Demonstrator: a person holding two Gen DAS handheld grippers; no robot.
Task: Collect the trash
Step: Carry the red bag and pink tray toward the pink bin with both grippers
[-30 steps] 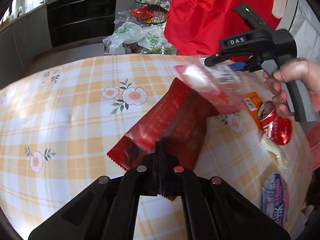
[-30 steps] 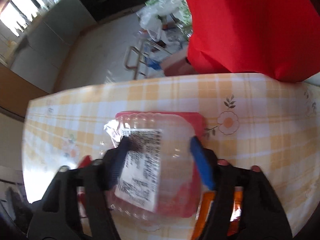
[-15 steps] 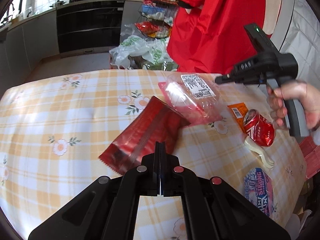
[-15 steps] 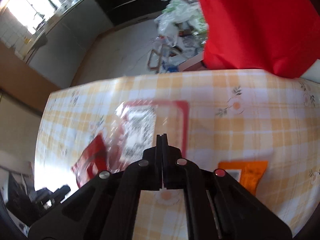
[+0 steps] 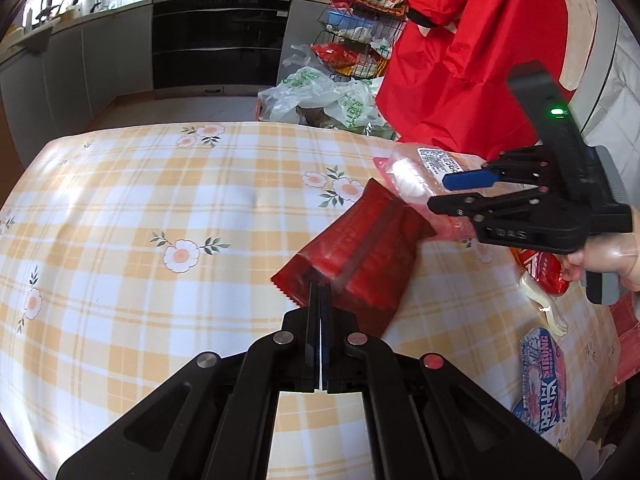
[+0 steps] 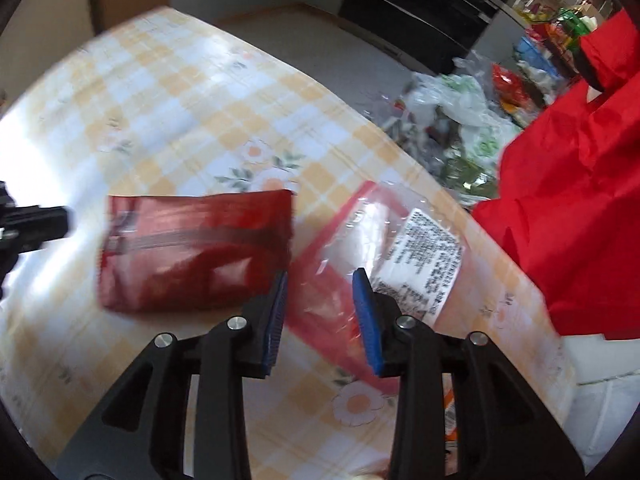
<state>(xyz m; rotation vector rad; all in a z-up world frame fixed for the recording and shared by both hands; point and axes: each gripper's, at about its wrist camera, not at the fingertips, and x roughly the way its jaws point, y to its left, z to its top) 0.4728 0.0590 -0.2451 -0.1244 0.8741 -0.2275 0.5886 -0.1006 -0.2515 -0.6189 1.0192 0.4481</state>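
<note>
A dark red snack wrapper (image 5: pixel 360 252) lies on the checked tablecloth (image 5: pixel 160 208), also in the right wrist view (image 6: pixel 192 252). Behind it lies a clear plastic clamshell box with a white label and red base (image 5: pixel 416 176), also in the right wrist view (image 6: pixel 384 248). My left gripper (image 5: pixel 320 300) is shut and empty, its tips at the wrapper's near edge. My right gripper (image 6: pixel 320 304) is open, hovering over the box's near edge; it also shows in the left wrist view (image 5: pixel 448 192). A crushed red can (image 5: pixel 544 272) lies half hidden behind the right gripper.
A blue-and-white printed wrapper (image 5: pixel 540 380) and a pale plastic scrap (image 5: pixel 540 296) lie near the table's right edge. An orange packet (image 6: pixel 450 412) peeks out under my right gripper. A red garment (image 5: pixel 480 48), plastic bags (image 5: pixel 324 96) and a wire rack (image 5: pixel 352 32) stand beyond the table.
My right gripper let go of the clear box, shut, then opened again and swung left over the box. My left gripper let the red wrapper down and pulled back a little.
</note>
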